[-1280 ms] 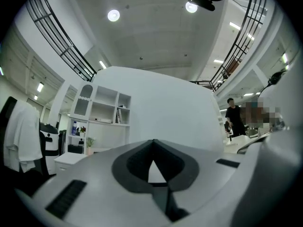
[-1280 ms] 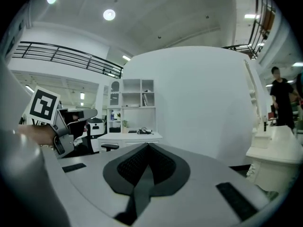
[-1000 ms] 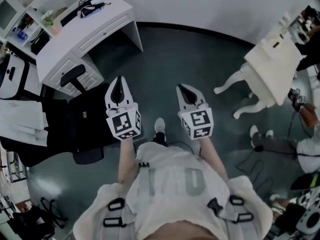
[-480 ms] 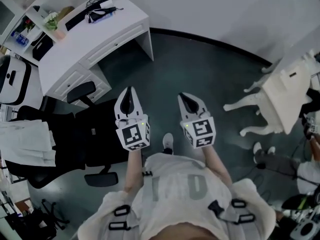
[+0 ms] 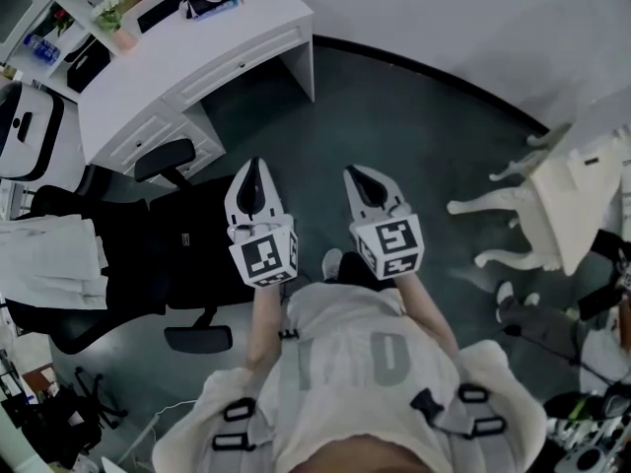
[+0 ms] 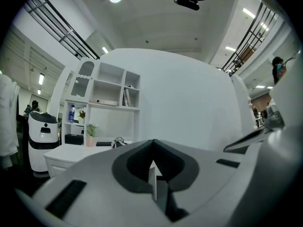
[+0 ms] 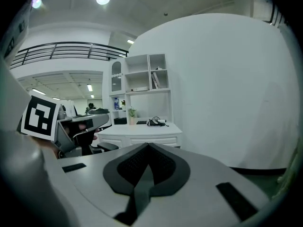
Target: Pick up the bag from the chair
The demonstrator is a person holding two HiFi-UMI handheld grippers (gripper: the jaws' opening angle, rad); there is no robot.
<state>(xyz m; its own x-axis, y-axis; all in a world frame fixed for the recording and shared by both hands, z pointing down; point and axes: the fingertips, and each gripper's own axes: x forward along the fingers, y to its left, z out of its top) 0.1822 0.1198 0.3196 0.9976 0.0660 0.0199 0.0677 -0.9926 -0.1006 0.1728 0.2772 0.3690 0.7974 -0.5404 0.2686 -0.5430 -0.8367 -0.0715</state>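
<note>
Clearly nothing was picked up yet: at centre frame the left gripper (image 5: 254,166) and the right gripper (image 5: 355,173) had their jaws pressed together on nothing. Farther off, at left of centre, the black bag (image 5: 187,249) seemed to lie untouched on the chair (image 5: 163,159), so reaching, gripping and lifting all remained.

Top: pale short-sleeved shirt (image 5: 345,358), large faint grey lettering across the front.
Harness: grey straps (image 5: 285,392) over the shirt, with dark buckles (image 5: 229,411) at left and right.
Footwear: one white shoe (image 5: 332,262).
Left gripper (image 5: 253,168): white pointed shell, dark hollow inside; near end carries a marker cube (image 5: 264,256), black squares on white.
Right gripper (image 5: 355,175): same white shell, dark textured inner pads, similar cube.
</note>
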